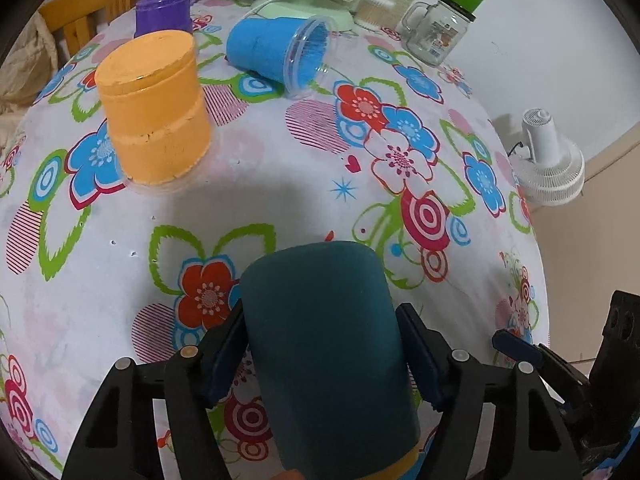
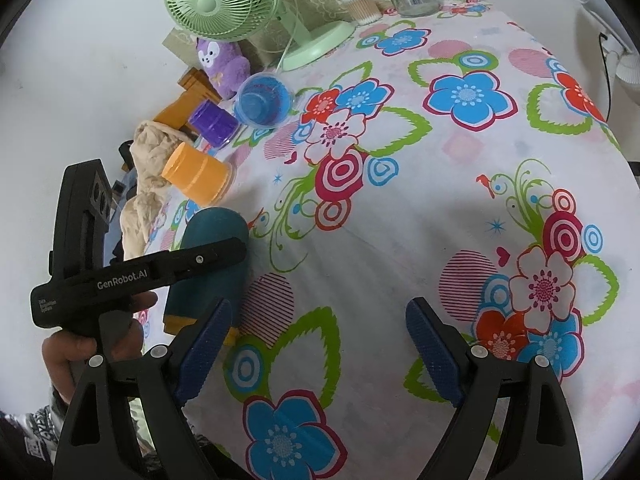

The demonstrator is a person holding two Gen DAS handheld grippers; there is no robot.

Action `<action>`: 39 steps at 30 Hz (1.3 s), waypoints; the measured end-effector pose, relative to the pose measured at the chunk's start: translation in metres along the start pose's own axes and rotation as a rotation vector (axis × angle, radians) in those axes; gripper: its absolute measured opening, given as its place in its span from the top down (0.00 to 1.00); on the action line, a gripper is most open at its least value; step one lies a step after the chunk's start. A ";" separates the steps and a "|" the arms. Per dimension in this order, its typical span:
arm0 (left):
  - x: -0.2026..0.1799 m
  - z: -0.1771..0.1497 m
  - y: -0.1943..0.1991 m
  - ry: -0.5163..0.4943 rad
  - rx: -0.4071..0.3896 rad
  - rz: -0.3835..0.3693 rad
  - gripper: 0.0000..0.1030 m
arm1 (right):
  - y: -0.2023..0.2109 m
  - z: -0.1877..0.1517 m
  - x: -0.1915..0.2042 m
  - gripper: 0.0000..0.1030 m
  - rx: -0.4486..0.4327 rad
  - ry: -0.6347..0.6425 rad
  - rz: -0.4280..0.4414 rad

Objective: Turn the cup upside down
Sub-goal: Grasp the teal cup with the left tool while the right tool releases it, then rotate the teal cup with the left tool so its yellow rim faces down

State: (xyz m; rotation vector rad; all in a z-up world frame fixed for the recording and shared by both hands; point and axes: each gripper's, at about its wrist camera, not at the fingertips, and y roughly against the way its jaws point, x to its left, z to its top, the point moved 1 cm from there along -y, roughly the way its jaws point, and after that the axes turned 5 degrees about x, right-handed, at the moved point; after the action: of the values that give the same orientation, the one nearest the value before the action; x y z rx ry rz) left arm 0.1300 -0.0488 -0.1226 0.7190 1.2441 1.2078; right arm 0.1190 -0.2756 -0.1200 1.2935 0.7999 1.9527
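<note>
My left gripper (image 1: pixel 322 344) is shut on a dark teal cup (image 1: pixel 328 352), gripping its sides, closed base pointing away from the camera and an orange rim toward it, just above the floral tablecloth. The right wrist view shows the same teal cup (image 2: pixel 212 236) bottom-up in the left gripper (image 2: pixel 224 252) at the table's left edge. My right gripper (image 2: pixel 316 344) is open and empty over the cloth. An orange cup (image 1: pixel 154 108) stands upside down. A blue cup (image 1: pixel 280 52) lies on its side. A purple cup (image 1: pixel 162 12) stands upside down at the back.
A green desk fan (image 2: pixel 224 0) stands at the back, with a glass mug jar with green lid (image 1: pixel 440 28) and a cotton swab tub (image 1: pixel 372 10). A purple plush (image 2: pixel 224 64), a wooden chair (image 1: pixel 92 12) and beige cloth (image 2: pixel 148 176) lie at the left edge. A white fan (image 1: pixel 552 160) stands beyond the right edge.
</note>
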 end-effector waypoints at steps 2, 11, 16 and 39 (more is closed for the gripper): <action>0.000 0.000 0.001 0.000 0.003 -0.007 0.30 | 0.000 0.000 0.000 0.12 -0.002 -0.002 -0.002; -0.002 -0.002 0.015 -0.015 -0.019 -0.013 0.32 | -0.002 -0.002 0.005 0.12 0.007 0.007 -0.002; -0.004 -0.004 0.026 -0.028 -0.041 -0.013 0.32 | -0.003 -0.003 0.013 0.12 0.012 0.024 -0.007; -0.009 -0.017 0.078 -0.058 -0.154 -0.017 0.34 | 0.000 -0.010 0.039 0.12 0.011 0.071 -0.011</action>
State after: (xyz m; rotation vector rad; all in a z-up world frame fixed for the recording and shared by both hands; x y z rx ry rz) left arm 0.0922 -0.0391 -0.0520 0.6248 1.0943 1.2454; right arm 0.0977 -0.2467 -0.1026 1.2295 0.8523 1.9972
